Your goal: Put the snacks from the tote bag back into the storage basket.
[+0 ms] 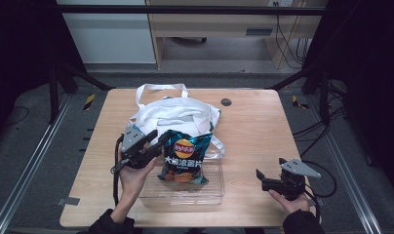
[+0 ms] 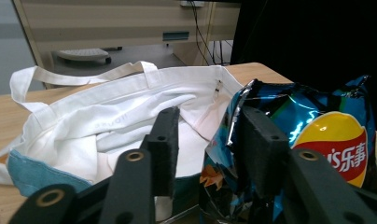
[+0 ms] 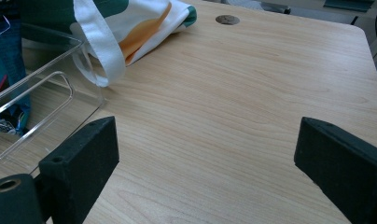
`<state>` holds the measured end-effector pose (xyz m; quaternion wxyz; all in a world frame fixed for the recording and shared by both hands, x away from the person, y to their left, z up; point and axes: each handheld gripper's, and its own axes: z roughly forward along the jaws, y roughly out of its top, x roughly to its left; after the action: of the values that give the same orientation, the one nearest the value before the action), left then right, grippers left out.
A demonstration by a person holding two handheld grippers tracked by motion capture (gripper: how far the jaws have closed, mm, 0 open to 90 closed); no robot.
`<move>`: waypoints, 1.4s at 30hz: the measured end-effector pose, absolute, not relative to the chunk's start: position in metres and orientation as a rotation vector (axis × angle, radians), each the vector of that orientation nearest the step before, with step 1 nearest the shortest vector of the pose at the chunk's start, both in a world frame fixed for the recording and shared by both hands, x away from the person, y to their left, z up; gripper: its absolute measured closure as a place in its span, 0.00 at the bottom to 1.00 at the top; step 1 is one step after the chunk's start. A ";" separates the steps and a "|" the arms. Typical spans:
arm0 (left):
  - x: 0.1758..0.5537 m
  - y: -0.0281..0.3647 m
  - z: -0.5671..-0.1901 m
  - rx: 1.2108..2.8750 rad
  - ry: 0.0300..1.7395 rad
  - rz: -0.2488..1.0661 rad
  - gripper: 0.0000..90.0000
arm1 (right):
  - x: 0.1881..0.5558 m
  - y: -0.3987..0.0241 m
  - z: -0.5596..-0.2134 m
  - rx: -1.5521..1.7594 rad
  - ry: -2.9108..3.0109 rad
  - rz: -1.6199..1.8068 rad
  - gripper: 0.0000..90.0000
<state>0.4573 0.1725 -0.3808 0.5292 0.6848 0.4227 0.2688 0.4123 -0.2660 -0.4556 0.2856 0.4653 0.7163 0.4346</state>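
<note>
Pinching the crisp bag (image 1: pixel 184 161) at its top-left seam, the left gripper (image 1: pixel 158 142) holds light, crinkly, slippery foil; right gripper (image 1: pixel 261 179), four o'clock, gapes wide.

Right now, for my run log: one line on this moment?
left claw: at chip bag top edge, grip unclear | bag: upright in clear bin | right claw: open, over table | tote: behind bin

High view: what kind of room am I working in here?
Probably a lab or office workspace: a wooden table inside a black metal frame, loose cables on the floor, and a desk behind.
</note>
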 end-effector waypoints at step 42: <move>0.428 0.191 -0.380 1.719 0.920 0.645 0.45 | 0.411 -0.267 -0.454 1.236 1.905 1.165 0.07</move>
<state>0.4276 0.1905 -0.3799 0.5177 0.7161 0.3832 0.2689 0.4109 -0.2671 -0.4539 0.2906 0.4634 0.7141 0.4368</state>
